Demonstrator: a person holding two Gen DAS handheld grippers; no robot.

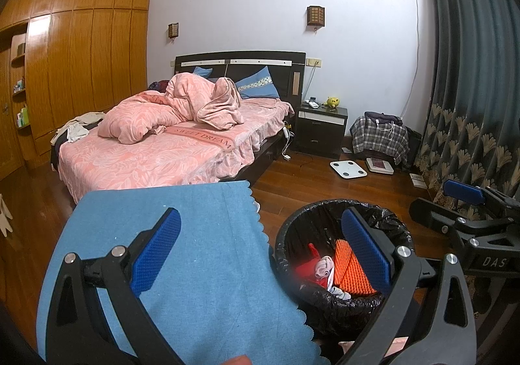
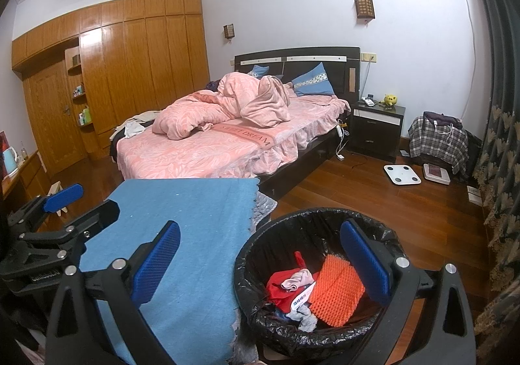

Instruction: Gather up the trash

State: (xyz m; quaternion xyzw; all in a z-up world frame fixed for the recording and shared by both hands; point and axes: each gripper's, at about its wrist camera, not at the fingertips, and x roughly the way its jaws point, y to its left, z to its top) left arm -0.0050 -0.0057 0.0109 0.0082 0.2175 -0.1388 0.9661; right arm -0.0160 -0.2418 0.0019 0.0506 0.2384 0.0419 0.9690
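While both grippers hang spread wide with nothing between their blue pads, the left gripper (image 1: 260,251) sits over the seam where the blue cloth (image 1: 169,267) meets the trash bin (image 1: 292,235), and the right gripper (image 2: 260,261) sits over the same seam a little further toward the bin. Each tool also shows at the edge of the other's view, so the two are side by side and apart, not touching.

The cloth covers a flat surface whose far edge runs straight and whose right edge is scalloped; that scalloped edge ends just beside the bin's rim. Beyond the cloth stands the bed (image 2: 201,150) with a heaped pink duvet. Bare wooden floor (image 2: 357,189) opens to the right of the bed, reaching a nightstand (image 2: 377,131), a white bathroom scale (image 2: 402,174) and the patterned curtain (image 2: 500,170).

A black bag lines the bin and folds over its rim. Inside lie an orange spiked mat (image 2: 336,290), a red wrapper (image 2: 279,287), a crumpled pinkish tissue (image 2: 297,280), a white printed packet (image 2: 302,298) and some grey scraps low at the front. The bin is only partly filled.
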